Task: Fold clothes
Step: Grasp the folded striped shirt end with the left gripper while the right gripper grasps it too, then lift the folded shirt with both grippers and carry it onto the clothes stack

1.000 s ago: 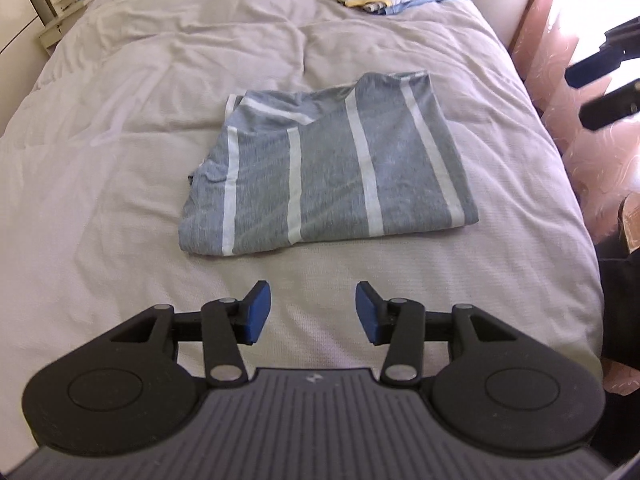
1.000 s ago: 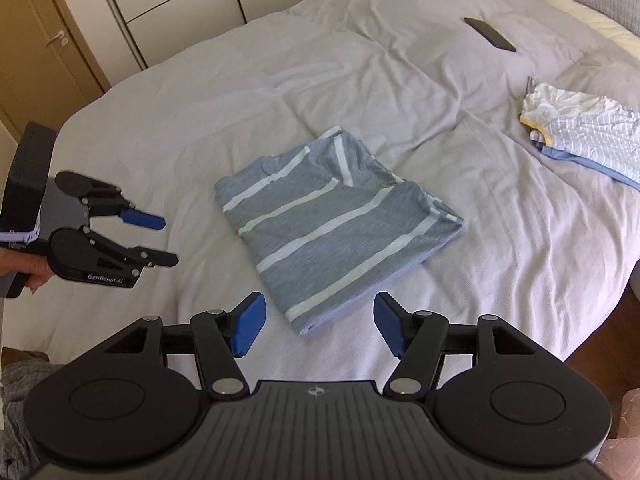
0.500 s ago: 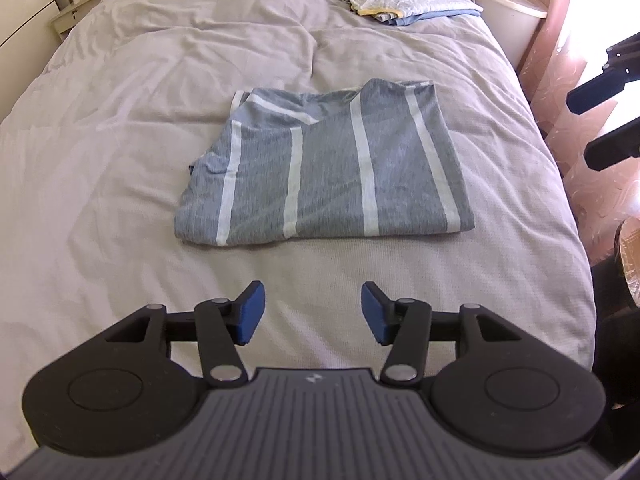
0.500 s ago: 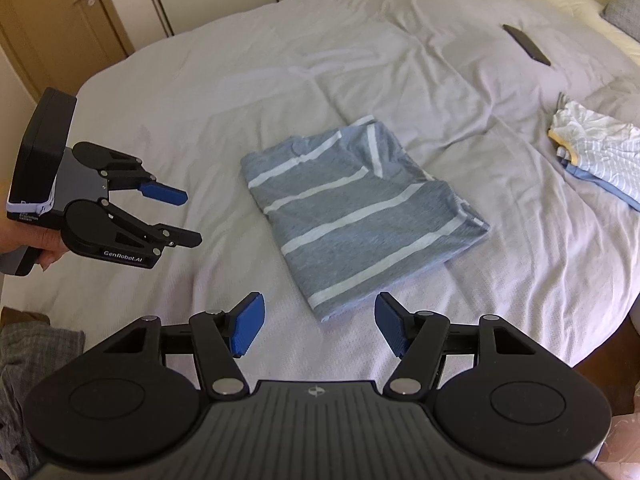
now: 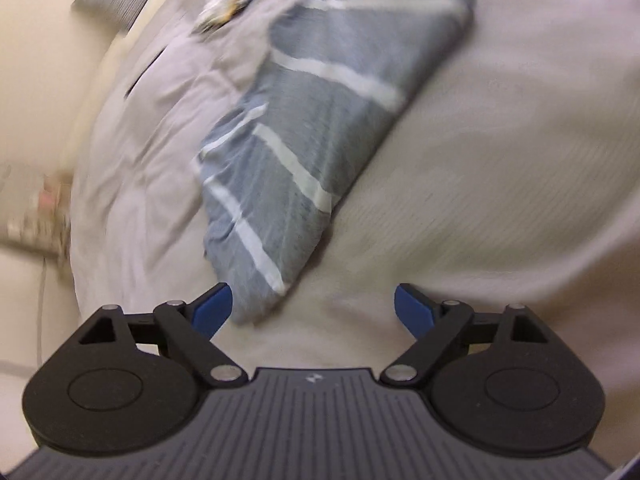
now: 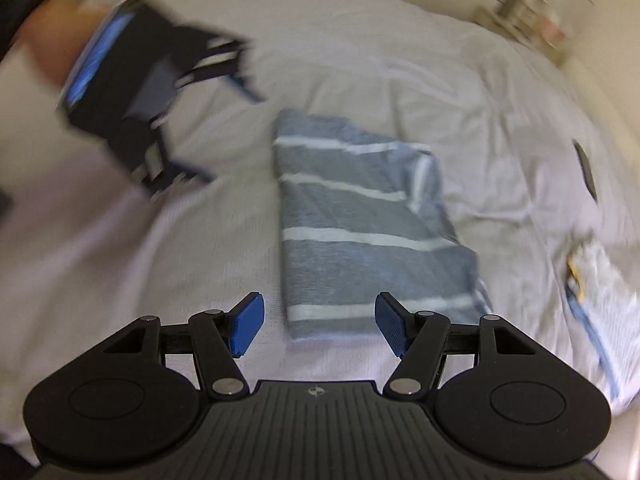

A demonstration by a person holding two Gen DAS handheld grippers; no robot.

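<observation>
Two black tongs with blue pads, both over a pale, wrinkled bed cover (image 6: 400,60). On the left: left tongs (image 5: 313,307) spread wide, just been opening, gripping nothing, one corner of the folded grey top with white stripes (image 5: 320,120) right beside the left blue pad (image 5: 212,310). On the right: right tongs (image 6: 319,325) let go too, half spread, near edge of the same top (image 6: 360,224) showing between the pads, not pinched. Further right: small folded pale blue and white cloth (image 6: 604,280) lying apart.

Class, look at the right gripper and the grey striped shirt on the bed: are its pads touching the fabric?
Apart. In the right wrist view the right gripper is open, and bedsheet shows between each blue pad and the striped shirt.
</observation>
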